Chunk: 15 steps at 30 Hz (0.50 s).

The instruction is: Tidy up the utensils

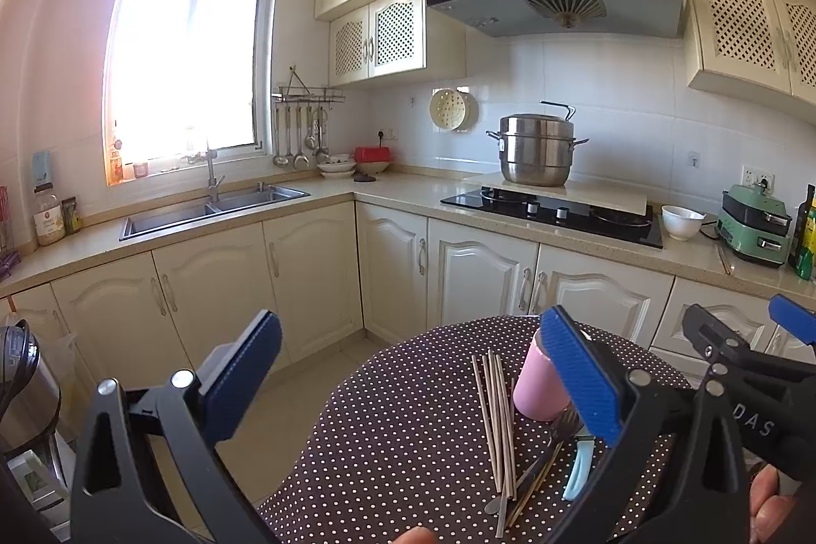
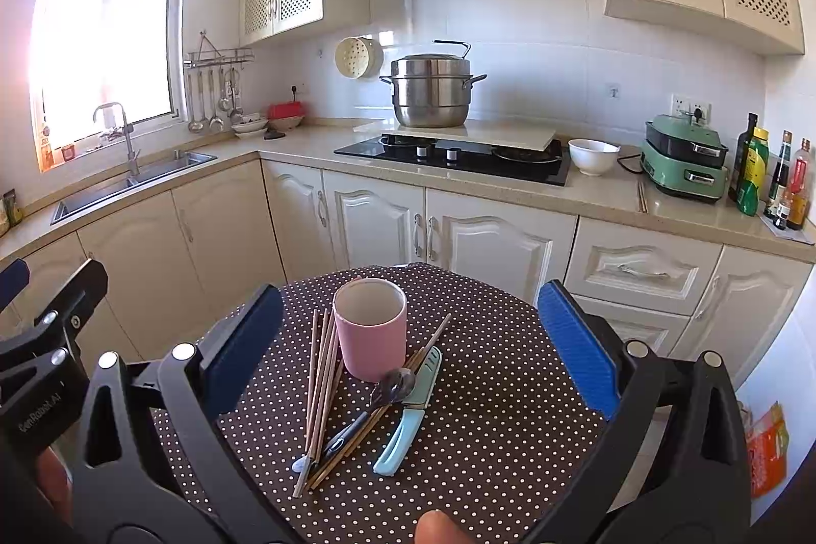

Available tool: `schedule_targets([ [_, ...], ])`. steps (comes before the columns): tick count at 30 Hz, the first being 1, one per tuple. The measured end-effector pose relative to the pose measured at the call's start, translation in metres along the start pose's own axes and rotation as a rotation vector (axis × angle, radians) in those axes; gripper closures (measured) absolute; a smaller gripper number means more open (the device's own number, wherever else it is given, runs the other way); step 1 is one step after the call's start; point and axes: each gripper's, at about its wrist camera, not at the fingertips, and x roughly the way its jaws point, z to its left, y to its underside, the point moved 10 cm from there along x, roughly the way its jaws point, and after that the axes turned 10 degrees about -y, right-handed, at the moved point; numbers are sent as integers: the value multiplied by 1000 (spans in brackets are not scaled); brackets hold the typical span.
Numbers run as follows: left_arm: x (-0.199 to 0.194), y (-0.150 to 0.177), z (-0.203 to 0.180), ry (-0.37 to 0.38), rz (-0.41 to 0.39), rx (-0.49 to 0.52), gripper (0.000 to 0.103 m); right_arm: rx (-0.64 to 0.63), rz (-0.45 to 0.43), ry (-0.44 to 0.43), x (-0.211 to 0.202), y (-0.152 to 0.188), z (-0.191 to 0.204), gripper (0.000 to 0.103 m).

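My left gripper (image 1: 408,386) released, jaws wide, above left edge of polka-dot table (image 2: 484,442), nothing between pads. Left to right on cloth: bundle of wooden chopsticks (image 2: 321,396) lying flat, just beside upright pink cup (image 2: 371,330); spoon (image 2: 392,383) and fork (image 1: 556,429) piled over more chopsticks in front of cup; light-blue knife (image 2: 410,411) at right of pile. My right gripper (image 2: 410,350) released too, jaws wide, cup framed between them, not touching

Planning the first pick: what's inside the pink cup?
The pink cup shows only a bare pale inner wall near its rim; its bottom is hidden. All utensils lie outside on the table.
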Motion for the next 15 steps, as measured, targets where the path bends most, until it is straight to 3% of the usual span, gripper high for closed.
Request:
schedule_targets([
  [15,4,2,-2,6,3,-6,4,1,7,-2,6,1,-2,5],
])
